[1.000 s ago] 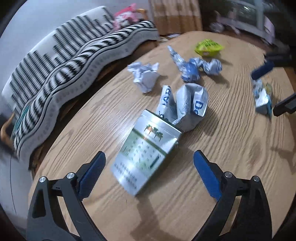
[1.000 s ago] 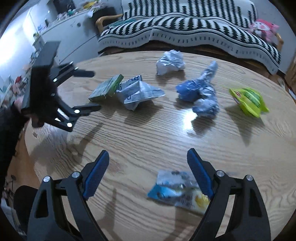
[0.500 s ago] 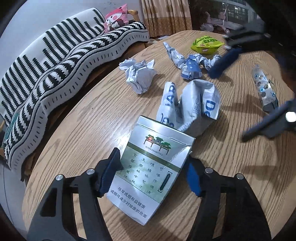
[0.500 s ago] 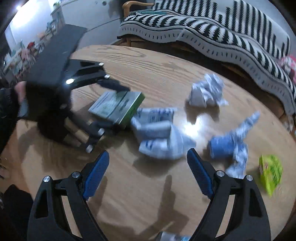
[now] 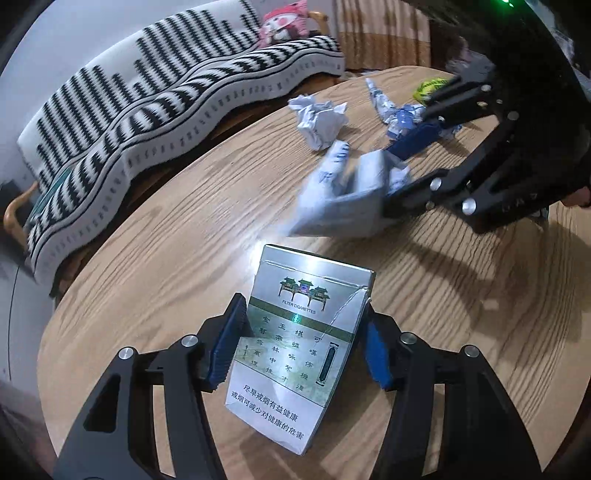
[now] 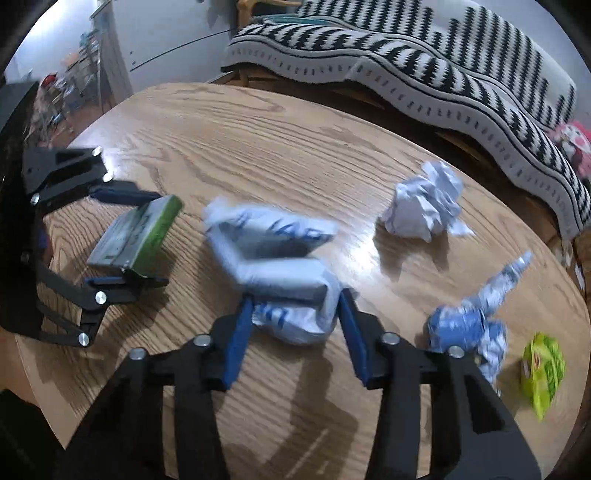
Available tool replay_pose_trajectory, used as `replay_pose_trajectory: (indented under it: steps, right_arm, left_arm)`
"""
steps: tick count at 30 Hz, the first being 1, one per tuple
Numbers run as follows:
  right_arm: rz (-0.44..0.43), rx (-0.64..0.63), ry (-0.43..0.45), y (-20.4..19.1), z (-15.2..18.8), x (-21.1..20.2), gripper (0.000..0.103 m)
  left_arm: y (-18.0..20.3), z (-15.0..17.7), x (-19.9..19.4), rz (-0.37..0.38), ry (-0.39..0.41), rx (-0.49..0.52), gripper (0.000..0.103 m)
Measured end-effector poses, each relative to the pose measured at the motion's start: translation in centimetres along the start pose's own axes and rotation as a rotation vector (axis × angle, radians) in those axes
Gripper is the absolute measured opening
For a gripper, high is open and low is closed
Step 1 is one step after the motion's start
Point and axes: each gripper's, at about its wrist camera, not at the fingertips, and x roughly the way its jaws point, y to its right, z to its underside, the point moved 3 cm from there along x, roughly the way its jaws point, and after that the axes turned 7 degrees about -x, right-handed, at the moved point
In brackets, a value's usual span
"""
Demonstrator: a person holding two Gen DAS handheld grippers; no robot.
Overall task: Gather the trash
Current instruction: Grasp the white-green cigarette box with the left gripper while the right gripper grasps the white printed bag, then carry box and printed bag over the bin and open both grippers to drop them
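A round wooden table [image 6: 295, 147] carries a cigarette pack [image 6: 136, 236], a white-and-blue bag [image 6: 280, 266], crumpled paper [image 6: 424, 206], a blue wrapper [image 6: 476, 321] and a green wrapper [image 6: 543, 369] near its right edge.

I'm working in a home living room: a round oak-grain wooden table [image 6: 295, 147], beyond it a black-and-white zigzag-striped sofa throw [image 6: 424, 62], a pink plush toy [image 5: 284, 24] at its far end.

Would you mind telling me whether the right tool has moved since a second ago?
Yes. The right tool left the flat wrapper near the table edge, swung toward the cigarette pack, and its jaws have just been closing around the crumpled white-and-blue bag.
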Motion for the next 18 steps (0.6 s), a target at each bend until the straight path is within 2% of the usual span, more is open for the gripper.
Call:
replay_pose_trajectory:
  steps: [4, 9, 12, 18]
  right_arm:
    - [0.006, 0.04, 0.022, -0.5, 1.6, -2.1, 0.035]
    - [0.036, 0.153, 0.07, 0.3, 4.8, -7.3, 0.034]
    - [0.066, 0.223, 0.078, 1.5, 7.7, -10.9, 0.034]
    - [0.155, 0.411, 0.102, 6.2, 16.9, -17.6, 0.034]
  left_arm:
    - [1.0, 0.4, -1.8, -0.013, 0.002, -0.038, 0.057]
    - [3.4, -0.1, -4.1, -0.043, -0.01, -0.069, 0.057]
    - [5.6, -1.0, -5.2, -0.024, -0.022, -0.094, 0.057]
    - [12.5, -3.5, -5.9, 0.017, -0.029, -0.117, 0.057]
